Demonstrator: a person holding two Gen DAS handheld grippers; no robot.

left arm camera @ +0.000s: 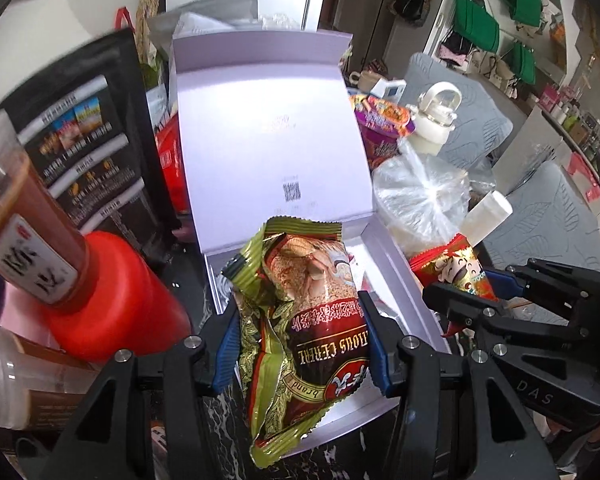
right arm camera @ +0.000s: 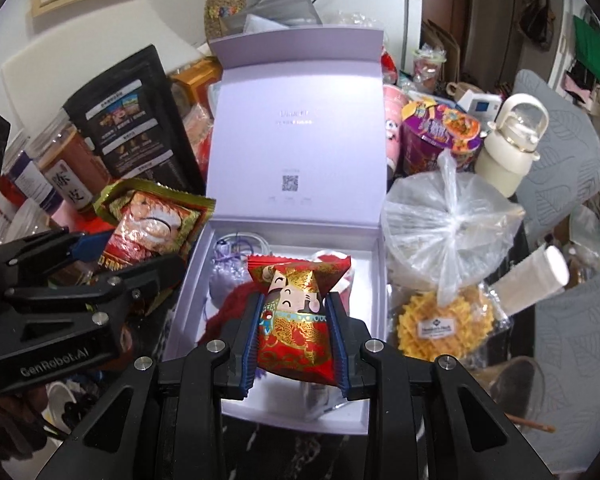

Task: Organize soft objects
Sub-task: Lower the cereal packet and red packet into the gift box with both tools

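My left gripper (left arm camera: 300, 340) is shut on a gold and brown cereal packet (left arm camera: 300, 312), held over the near left edge of the open lilac box (left arm camera: 276, 128). My right gripper (right arm camera: 294, 340) is shut on a red cartoon candy packet (right arm camera: 296, 312), held above the box's inside (right arm camera: 288, 236). In the box lie a lilac pouch (right arm camera: 224, 276) and a dark red knitted item (right arm camera: 232, 312). The right gripper with its packet shows at the right of the left wrist view (left arm camera: 472, 284). The left gripper with the cereal packet shows at the left of the right wrist view (right arm camera: 100, 256).
Left of the box stand a black pouch bag (right arm camera: 128, 120), a red-capped jar (left arm camera: 112, 292) and bottles. Right of it are a tied plastic bag (right arm camera: 448, 220), a yellow waffle pack (right arm camera: 444, 324), a noodle cup (right arm camera: 440, 136) and a cream bottle (right arm camera: 508, 148).
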